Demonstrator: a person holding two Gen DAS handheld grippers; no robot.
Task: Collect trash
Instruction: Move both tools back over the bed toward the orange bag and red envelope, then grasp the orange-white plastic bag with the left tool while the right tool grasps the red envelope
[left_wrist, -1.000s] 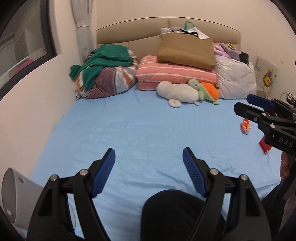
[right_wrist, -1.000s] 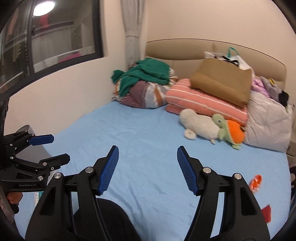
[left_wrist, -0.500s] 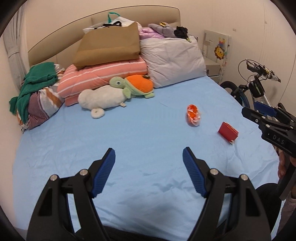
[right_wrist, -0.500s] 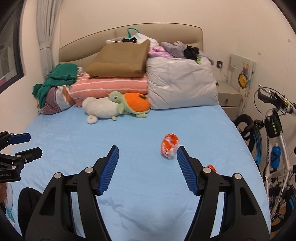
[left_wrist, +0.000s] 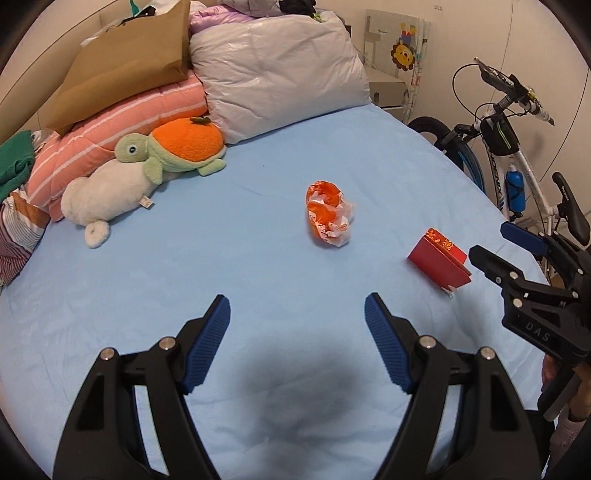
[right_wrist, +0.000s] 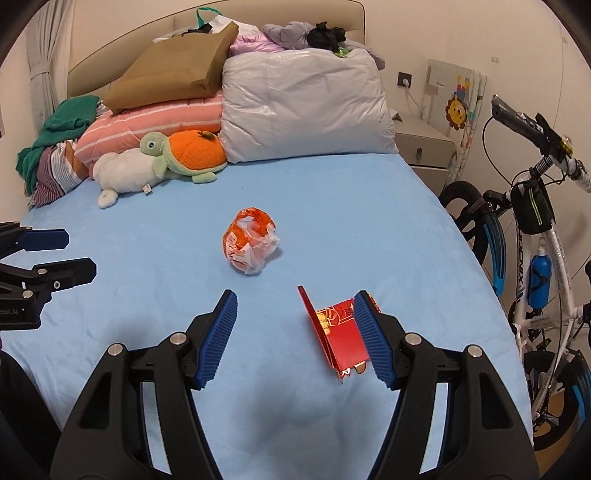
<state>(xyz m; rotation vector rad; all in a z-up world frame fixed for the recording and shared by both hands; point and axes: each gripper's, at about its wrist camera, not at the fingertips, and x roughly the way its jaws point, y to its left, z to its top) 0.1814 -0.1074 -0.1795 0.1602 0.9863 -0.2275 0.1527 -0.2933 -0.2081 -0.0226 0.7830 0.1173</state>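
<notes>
Stretching across both views, a wide bed (right_wrist: 369, 206) covered in a smooth light-blue sheet is filling the room, with a beige padded headboard (right_wrist: 110, 59) standing behind it. A white-framed bicycle (right_wrist: 546, 266) with blue-rimmed tyres is leaning beside the bed's right edge. Against the headboard, a large pale-grey plastic-wrapped pillow (right_wrist: 303, 107) is sitting next to a pink striped folded quilt (right_wrist: 155, 125), which is carrying a brown paper bag (right_wrist: 177, 70). A plush green turtle with an orange shell (right_wrist: 184, 155) is lying in front of the quilt, touching a white plush toy (right_wrist: 122, 173).

Mid-sheet, a crumpled orange-and-white plastic wrapper (right_wrist: 249, 245) is lying alone. Near the right edge, a small red printed cardboard box (right_wrist: 338, 332) is lying open.

The right hand-held gripper (right_wrist: 295, 332) is hovering over the sheet with its jaws apart, holding nothing; the red box is showing just inside its right blue pad, and contact cannot be told. The left hand-held gripper (left_wrist: 297, 341) is also hanging with its jaws spread and empty, the wrapper lying well ahead of it.
</notes>
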